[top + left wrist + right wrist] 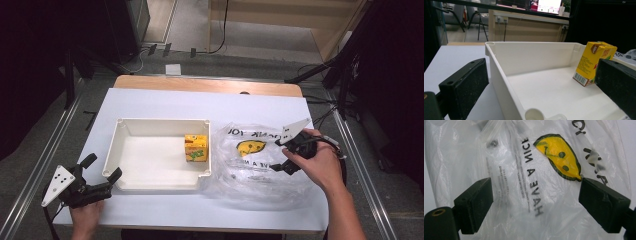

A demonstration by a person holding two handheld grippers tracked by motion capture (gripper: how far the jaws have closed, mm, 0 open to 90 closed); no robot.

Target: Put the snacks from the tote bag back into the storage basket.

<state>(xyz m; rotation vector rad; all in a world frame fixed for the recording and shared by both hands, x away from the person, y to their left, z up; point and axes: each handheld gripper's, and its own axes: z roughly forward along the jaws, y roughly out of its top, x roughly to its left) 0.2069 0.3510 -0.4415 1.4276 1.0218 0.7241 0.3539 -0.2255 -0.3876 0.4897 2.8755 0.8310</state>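
Near the desk's right edge, our right gripper point(286, 156) hovers open over the plastic bag point(250, 160); our left gripper point(102, 176) straddles, open, the tray's point(150, 125) corner.

Tray point(150, 170) sits mid-table point(150, 102), carton point(196, 148) upright inside it against the right wall. Plastic bag point(250, 165) lies flat on the table just right of the tray, touching its right edge. Left gripper point(102, 176) at the tray's near-left corner, jaws straddling the wall; right gripper point(279, 155) over the bag's right part
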